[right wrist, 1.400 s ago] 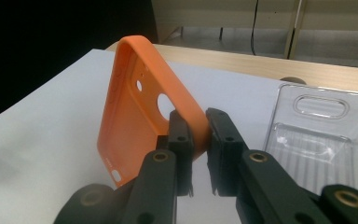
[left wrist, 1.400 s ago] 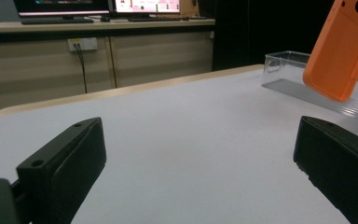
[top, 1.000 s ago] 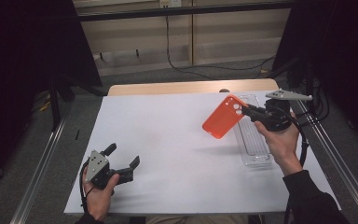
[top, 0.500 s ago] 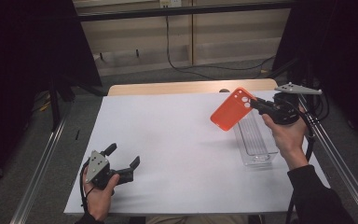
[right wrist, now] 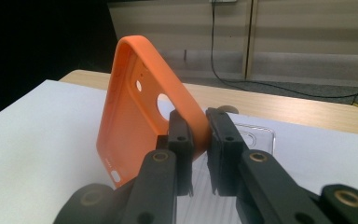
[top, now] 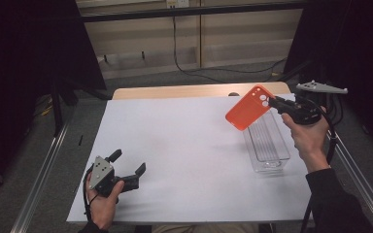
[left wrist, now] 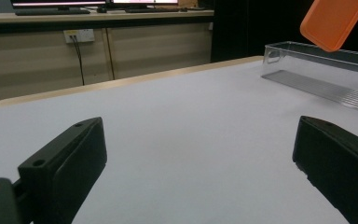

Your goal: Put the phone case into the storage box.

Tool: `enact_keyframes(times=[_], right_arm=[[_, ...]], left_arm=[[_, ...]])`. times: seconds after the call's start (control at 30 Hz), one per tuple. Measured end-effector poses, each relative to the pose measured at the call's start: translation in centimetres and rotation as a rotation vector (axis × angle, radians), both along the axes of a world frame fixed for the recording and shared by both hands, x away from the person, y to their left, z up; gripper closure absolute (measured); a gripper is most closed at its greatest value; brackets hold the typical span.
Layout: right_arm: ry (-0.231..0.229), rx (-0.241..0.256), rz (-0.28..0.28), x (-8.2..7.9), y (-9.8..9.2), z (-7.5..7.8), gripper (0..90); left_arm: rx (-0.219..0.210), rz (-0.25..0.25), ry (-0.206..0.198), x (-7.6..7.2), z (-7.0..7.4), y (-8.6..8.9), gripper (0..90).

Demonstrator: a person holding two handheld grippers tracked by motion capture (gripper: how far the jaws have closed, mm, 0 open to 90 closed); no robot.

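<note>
An orange phone case [top: 248, 107] hangs in the air above the far end of a clear plastic tray [top: 267, 141] at the right of the white table [top: 189, 155]. My right gripper [top: 278, 104] is shut on the case's edge beside the camera cut-out, seen close in the right gripper view as the orange phone case [right wrist: 140, 121] between the jaws of my right gripper [right wrist: 199, 135]. My left gripper [top: 128, 164] rests open near the table's front left corner, nothing between its jaws. The case [left wrist: 333, 21] and tray [left wrist: 321, 74] appear far off in the left gripper view.
The table's wooden far edge [top: 194, 91] runs behind the white sheet. A cable [top: 184, 58] hangs down the wall panels behind. Metal rails [top: 43, 165] flank the table on both sides.
My right gripper has carried the orange case to the right and slightly up, from over the sheet to above the tray's far end. The left gripper has stayed put.
</note>
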State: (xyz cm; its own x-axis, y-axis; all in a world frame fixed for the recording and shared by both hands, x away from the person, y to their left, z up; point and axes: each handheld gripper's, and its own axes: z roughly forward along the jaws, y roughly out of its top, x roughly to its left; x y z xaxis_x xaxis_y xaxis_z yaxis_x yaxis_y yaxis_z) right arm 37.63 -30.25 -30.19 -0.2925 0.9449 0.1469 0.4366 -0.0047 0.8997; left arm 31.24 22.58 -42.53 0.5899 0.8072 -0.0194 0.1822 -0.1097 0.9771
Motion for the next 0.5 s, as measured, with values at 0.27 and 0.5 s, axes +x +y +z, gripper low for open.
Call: enact_keyframes(times=[0.27, 0.5], right_arm=[[-0.005, 0.009, -0.025, 0.6, -1.1, 0.1, 80.8], [0.009, 0.009, -0.066, 1.5, -2.6, 0.1, 80.8]], left_arm=[[0.017, 0.003, 0.009, 0.1, 0.1, 0.2, 2.8], [0.027, 0.005, 0.021, 0.2, -0.1, 0.3, 2.8]])
